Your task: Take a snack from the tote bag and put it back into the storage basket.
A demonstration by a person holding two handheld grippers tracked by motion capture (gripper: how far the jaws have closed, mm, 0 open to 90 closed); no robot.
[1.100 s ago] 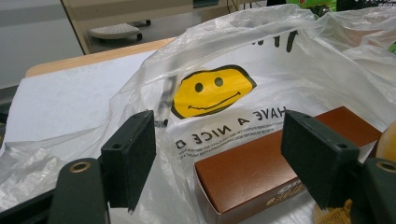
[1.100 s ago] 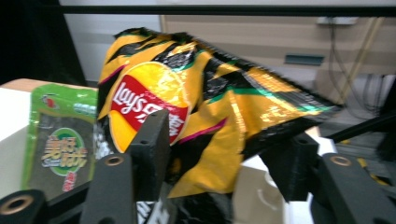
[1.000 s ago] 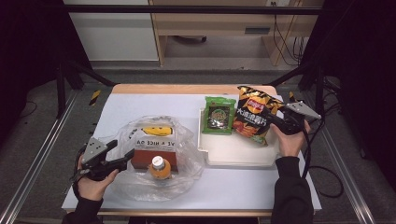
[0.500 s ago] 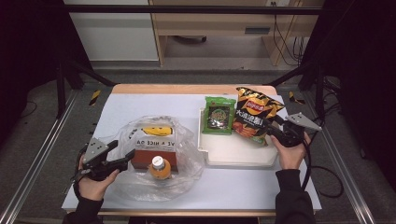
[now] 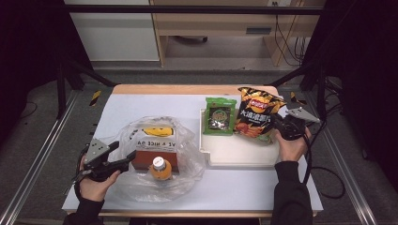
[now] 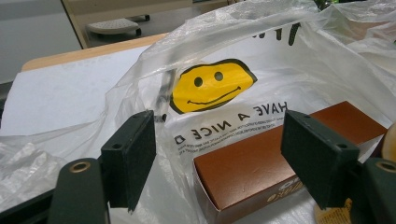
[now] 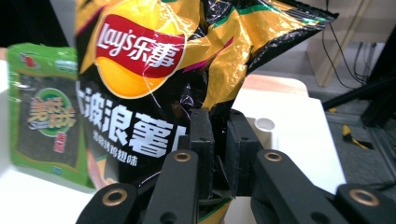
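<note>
A black and yellow chips bag (image 5: 257, 115) stands upright at the right end of the white tray (image 5: 239, 152). My right gripper (image 5: 278, 123) has just been closing and is now shut on the bag's right edge, with the foil pinched between the pads (image 7: 219, 140). A green snack packet (image 5: 219, 116) stands just left of the chips bag (image 7: 149, 79). My left gripper (image 5: 123, 151) is open at the left side of a clear plastic bag (image 5: 187, 150) with a smiley face. In the left gripper view its jaws (image 6: 219, 163) frame the brown box (image 6: 261, 158) inside the bag.
An orange-capped bottle (image 5: 160, 168) lies in the plastic bag in front of the brown box (image 5: 155, 157). The green packet (image 7: 44, 116) leans against the tray's back wall. White paper (image 5: 244, 187) covers the tabletop, with metal rails along both sides.
The right gripper's jaws went from wide open beside the chips bag to closed on its right edge. The left hand and plastic bag stayed put.
</note>
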